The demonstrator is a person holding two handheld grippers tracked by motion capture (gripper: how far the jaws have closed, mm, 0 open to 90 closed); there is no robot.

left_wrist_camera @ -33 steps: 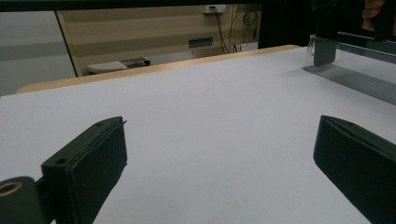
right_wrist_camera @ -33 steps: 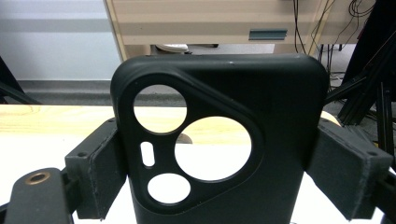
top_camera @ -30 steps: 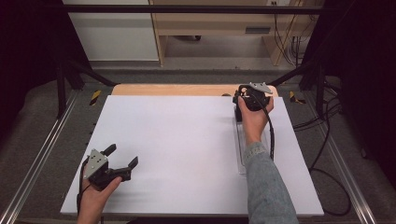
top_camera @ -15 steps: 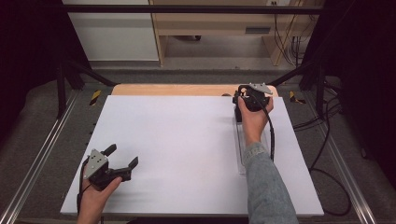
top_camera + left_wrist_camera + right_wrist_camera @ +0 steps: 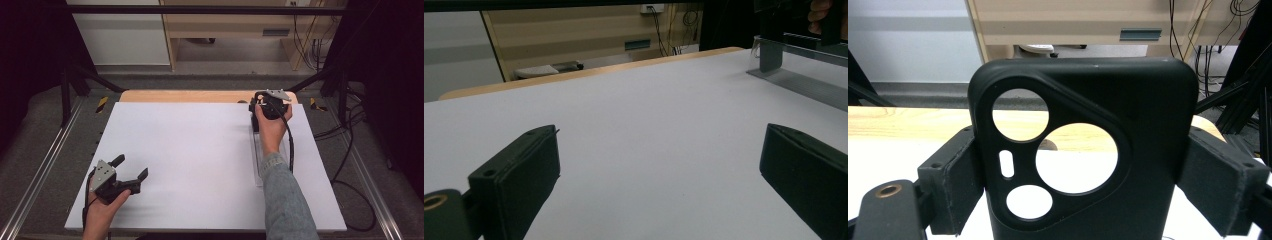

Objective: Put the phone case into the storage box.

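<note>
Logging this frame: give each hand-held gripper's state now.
Left hand-held gripper: open, holding nothing.
Right hand-held gripper: closed on a black phone case.

- A black phone case (image 5: 1108, 150) stands upright between the two black jaws of the right gripper (image 5: 1083, 185), its back facing the camera.
- Both jaw pads press against the case's side edges, one on each side.
- The case has a raised triangular camera panel with three round cutouts and one small slot.
- Through the cutouts show the white table top (image 5: 878, 165) and its wooden edge (image 5: 893, 122).
- Behind stand a pale wooden cabinet (image 5: 1073, 25) with a grey handle (image 5: 1140, 34), and dark cables (image 5: 1198, 30) hanging at the right.
</note>
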